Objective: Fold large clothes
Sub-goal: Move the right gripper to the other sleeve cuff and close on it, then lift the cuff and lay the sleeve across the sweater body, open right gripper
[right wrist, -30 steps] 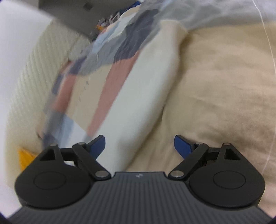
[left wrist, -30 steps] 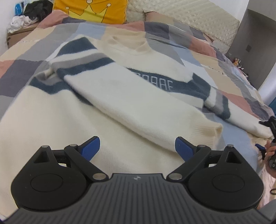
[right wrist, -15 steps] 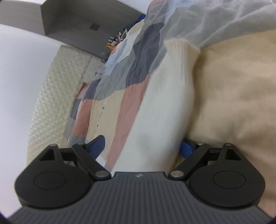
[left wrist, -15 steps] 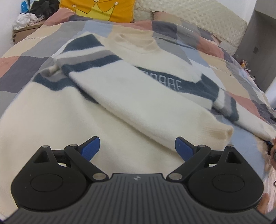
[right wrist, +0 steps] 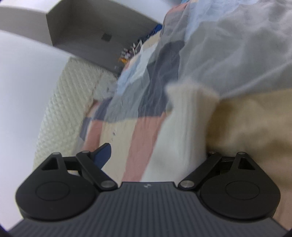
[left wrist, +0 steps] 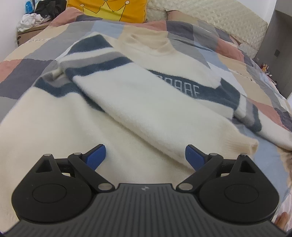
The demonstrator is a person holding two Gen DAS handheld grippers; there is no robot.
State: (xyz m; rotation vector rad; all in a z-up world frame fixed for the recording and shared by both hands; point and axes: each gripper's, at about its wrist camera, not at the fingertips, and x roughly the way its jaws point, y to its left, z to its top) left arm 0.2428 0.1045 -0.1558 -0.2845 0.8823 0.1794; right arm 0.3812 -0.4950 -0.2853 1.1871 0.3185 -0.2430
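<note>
A cream sweater [left wrist: 54, 127] with navy and grey stripes lies spread on the patchwork quilt [left wrist: 228, 60]. One sleeve [left wrist: 155, 113] is folded slantwise across its body, cuff [left wrist: 250, 145] at the right. My left gripper [left wrist: 145, 156] hovers open over the sweater's lower body, with nothing between its fingers. The other sleeve [left wrist: 273, 134] stretches off to the right. In the right wrist view that sleeve [right wrist: 178, 136] runs between the wide jaws of my right gripper [right wrist: 153, 155], cuff [right wrist: 191, 94] ahead. The left blue finger [right wrist: 103, 155] stands apart from it. Cloth hides the right finger.
A yellow crown pillow [left wrist: 109, 9] and a quilted cream headboard [left wrist: 219, 16] stand at the bed's far end. A box with piled clothes [left wrist: 32, 18] sits far left, a grey cabinet [left wrist: 281, 45] to the right. A person's fingertip [left wrist: 282, 218] shows at bottom right.
My right gripper has slid forward along the loose sleeve toward its cuff, and the cloth now covers its right finger. It has left the edge of the left wrist view. The left gripper barely moved.
</note>
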